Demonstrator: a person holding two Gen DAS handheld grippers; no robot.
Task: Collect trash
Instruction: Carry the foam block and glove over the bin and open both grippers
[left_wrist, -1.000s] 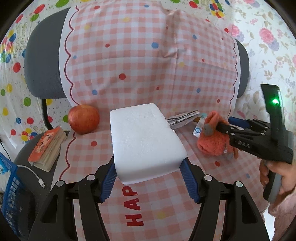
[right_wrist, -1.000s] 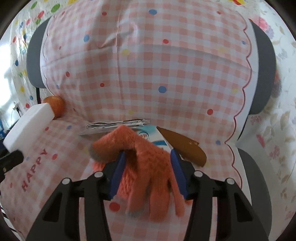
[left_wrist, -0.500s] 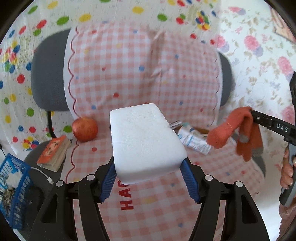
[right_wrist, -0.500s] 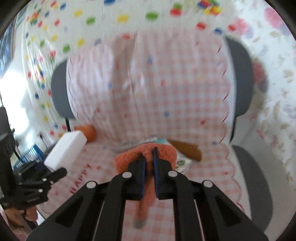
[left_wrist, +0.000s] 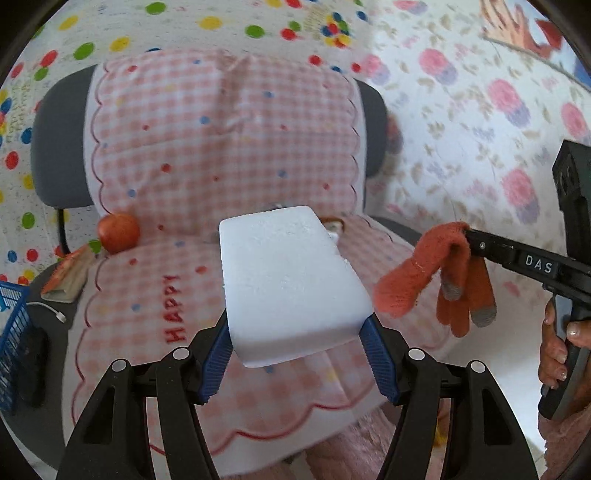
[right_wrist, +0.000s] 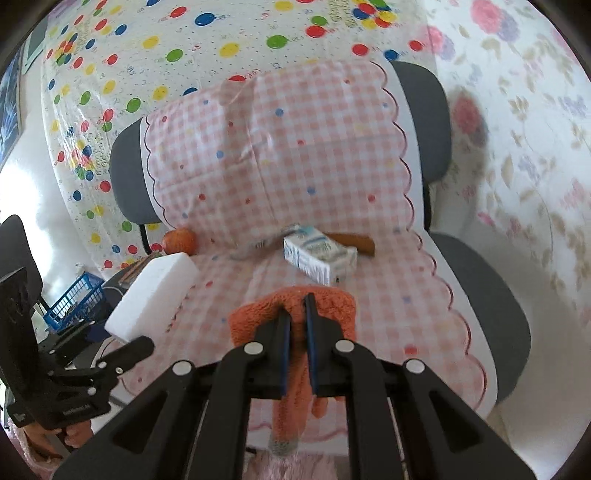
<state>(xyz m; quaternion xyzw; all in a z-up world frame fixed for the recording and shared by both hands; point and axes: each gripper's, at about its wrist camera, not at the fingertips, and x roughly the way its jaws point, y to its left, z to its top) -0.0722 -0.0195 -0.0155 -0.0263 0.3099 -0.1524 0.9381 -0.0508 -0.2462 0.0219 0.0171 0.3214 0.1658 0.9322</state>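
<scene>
Jaws of the left gripper (left_wrist: 297, 354) squeeze a white foam block (left_wrist: 288, 280). Jaws of the right gripper (right_wrist: 296, 328) pinch an orange glove (right_wrist: 295, 317) above the chair (right_wrist: 480, 295).

White foam block (left_wrist: 291, 284), orange glove (left_wrist: 436, 273), both aloft

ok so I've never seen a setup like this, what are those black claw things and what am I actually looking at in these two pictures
Those claws are hand-held grippers: a person squeezes one in each hand, and each carries a camera looking along its fingers. One picture comes from the left gripper, which clamps a white foam block. The other comes from the right gripper, pinching an orange glove that hangs down. Each gripper also shows in the other's view. In front stands a grey chair draped with a pink checked cloth. On its seat lie a small carton, an apple and a brown thing I can't identify.
</scene>
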